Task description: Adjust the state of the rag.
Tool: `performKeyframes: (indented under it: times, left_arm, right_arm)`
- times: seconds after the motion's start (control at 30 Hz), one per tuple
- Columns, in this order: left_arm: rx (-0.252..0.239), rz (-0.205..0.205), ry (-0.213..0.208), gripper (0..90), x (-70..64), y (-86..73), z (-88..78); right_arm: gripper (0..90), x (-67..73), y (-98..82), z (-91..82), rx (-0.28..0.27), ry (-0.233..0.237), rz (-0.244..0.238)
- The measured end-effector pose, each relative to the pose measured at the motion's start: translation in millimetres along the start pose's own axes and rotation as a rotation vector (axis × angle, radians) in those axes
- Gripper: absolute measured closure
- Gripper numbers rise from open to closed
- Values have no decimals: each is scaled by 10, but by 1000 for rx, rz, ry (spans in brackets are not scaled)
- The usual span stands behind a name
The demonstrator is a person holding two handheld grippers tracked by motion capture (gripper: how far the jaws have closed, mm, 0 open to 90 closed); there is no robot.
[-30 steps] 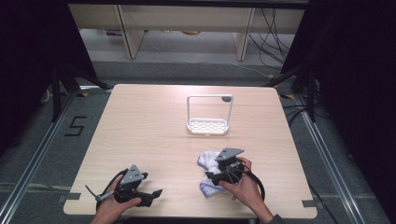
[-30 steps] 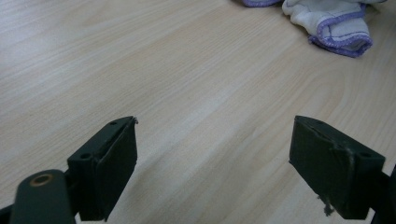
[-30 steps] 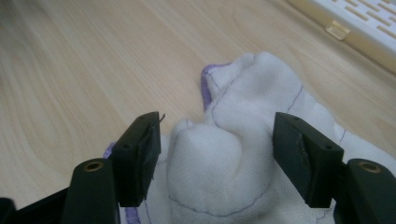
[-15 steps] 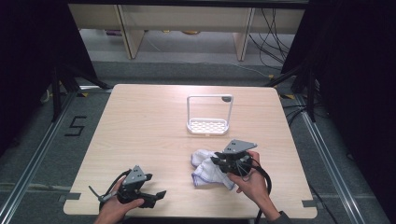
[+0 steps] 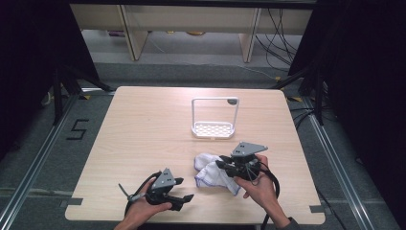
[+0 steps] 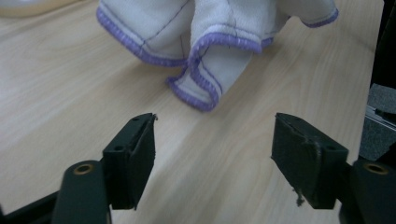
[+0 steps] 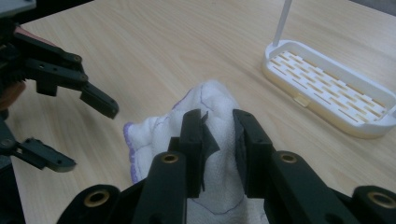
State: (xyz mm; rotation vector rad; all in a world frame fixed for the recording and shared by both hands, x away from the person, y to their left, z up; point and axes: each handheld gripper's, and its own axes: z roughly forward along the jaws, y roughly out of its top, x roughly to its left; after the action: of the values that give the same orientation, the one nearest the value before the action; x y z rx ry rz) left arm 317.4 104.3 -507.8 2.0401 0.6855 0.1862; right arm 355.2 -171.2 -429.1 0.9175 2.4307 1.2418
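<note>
Right gripper view showed the right tool pinching the white cloth off the bench, probably so the wide-open left tool could grab a corner.

Cloth: white w/ purple stitched edging. Rack: white, slotted base, cream underside. Table: pale wood grain. Left gripper & right gripper: black, grey top plates, brass-coloured screw holes.
</note>
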Motion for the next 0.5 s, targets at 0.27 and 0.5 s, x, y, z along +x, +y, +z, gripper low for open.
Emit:
performKeyframes:
  times: [0.27,0.5]
  left_arm:
    - [-15,2,-21,433,55,129,284]
    - [-99,62,-3,866,80,267,59]
  right_arm:
    - [748,-4,14,-22,-17,22,-8]
    - [744,-33,20,-94,-17,28,28]
